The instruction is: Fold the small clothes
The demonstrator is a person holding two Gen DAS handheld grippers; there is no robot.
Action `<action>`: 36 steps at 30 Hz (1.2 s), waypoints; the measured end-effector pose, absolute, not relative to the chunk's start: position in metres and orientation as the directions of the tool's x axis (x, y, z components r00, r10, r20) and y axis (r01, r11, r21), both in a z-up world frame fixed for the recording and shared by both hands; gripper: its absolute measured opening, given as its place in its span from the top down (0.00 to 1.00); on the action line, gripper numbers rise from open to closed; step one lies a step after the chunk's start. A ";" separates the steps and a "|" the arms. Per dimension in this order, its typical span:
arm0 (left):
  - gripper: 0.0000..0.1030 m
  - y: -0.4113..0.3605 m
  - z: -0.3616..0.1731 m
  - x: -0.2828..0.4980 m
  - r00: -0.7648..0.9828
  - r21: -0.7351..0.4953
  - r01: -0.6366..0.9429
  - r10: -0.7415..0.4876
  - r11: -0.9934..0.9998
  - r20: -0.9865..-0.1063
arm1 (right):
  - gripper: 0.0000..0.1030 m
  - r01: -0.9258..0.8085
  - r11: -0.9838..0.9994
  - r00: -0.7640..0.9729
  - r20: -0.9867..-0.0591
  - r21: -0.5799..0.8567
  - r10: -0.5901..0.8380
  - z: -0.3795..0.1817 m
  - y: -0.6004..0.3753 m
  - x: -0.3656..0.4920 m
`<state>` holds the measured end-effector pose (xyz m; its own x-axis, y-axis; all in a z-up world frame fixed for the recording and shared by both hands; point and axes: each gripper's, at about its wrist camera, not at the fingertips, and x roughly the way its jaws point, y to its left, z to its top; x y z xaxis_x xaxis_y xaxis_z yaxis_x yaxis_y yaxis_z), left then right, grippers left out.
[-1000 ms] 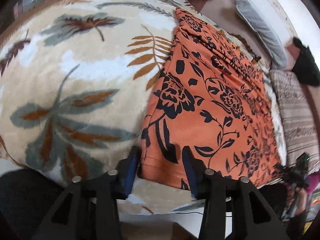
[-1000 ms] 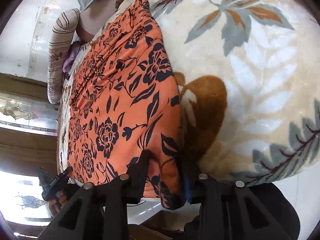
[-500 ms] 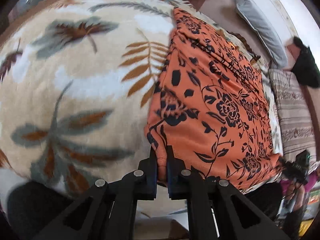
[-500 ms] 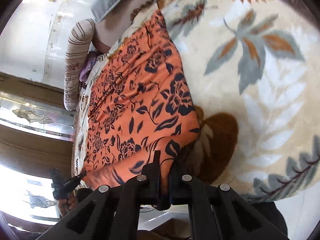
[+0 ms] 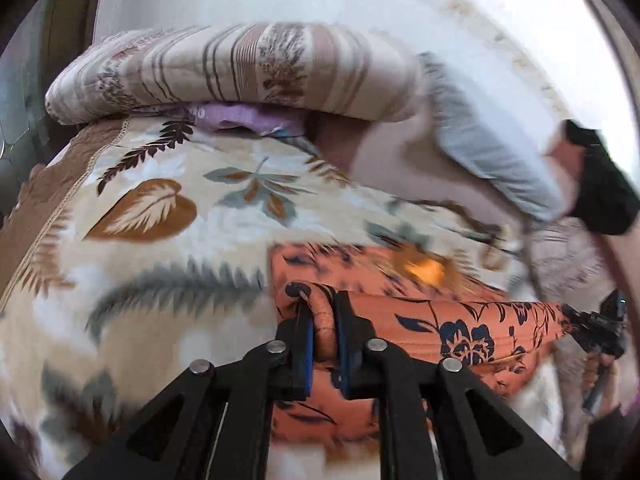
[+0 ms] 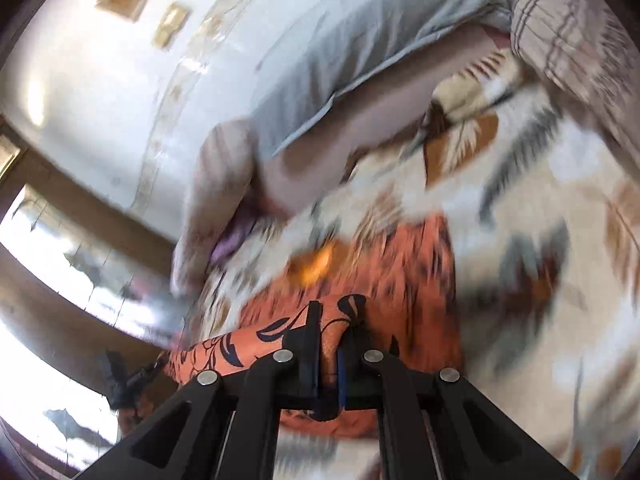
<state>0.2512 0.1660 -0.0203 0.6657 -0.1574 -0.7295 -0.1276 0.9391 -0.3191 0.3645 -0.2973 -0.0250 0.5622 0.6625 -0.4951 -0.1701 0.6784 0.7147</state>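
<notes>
- Orange garment point(image 5: 460, 320) with a black flower print lies on the leaf-patterned blanket point(image 5: 152, 240); its near edge is lifted and stretched between the two tools.
- Its long axis in the left wrist view runs side to side: the raised edge goes from the left gripper point(image 5: 323, 320) at the picture's middle out to the right gripper point(image 5: 596, 330), seen small at the far right.
- Beyond that raised edge, a lower layer of the same cloth lies flat on the blanket, so the cloth is doubled over on itself.
- Left gripper is closed narrow on a bunched fold of the garment's corner, the cloth squeezed between its blue-lined fingers point(image 5: 306, 344).
- In the right wrist view the orange garment point(image 6: 400, 264) is motion-blurred; the raised edge runs leftward from the right gripper point(image 6: 329, 340) toward the left gripper point(image 6: 124, 380), dark at the lower left.
- Right gripper is likewise pinched narrow on the cloth's other corner, fabric showing between its fingers point(image 6: 312, 336).
- At the far end of the bed lie a striped pillow point(image 5: 240, 68) and a grey pillow point(image 5: 492, 152), well apart from the garment.
- A purple cloth point(image 5: 244, 114) sits tucked under the striped pillow.
- A black item point(image 5: 604, 196) lies at the right edge; what it is cannot be told.
</notes>
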 end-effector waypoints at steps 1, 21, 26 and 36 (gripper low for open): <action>0.60 0.162 -0.038 0.274 0.638 -0.294 -0.139 -0.142 0.946 -0.757 | 0.88 -0.119 0.689 0.549 -0.531 0.715 0.645 -0.041 -0.294 0.383; 0.19 0.139 -0.124 0.138 0.655 -0.502 -0.367 -0.165 0.783 -0.737 | 0.16 0.078 0.442 0.553 -0.408 0.894 0.726 -0.155 -0.239 0.244; 0.19 0.123 -0.144 0.159 0.649 -0.483 -0.415 -0.122 0.771 -0.751 | 0.17 0.188 0.396 0.667 -0.413 0.899 0.620 -0.166 -0.243 0.253; 0.75 0.148 -0.152 0.195 0.620 -0.466 -0.517 -0.062 0.718 -0.782 | 0.75 0.282 0.430 0.705 -0.490 0.857 0.513 -0.167 -0.253 0.289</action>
<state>0.1950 0.1475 -0.1520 0.6198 -0.0623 -0.7823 -0.5166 0.7180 -0.4665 0.2886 -0.2529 -0.1669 0.7049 0.5133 -0.4896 0.2823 0.4301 0.8575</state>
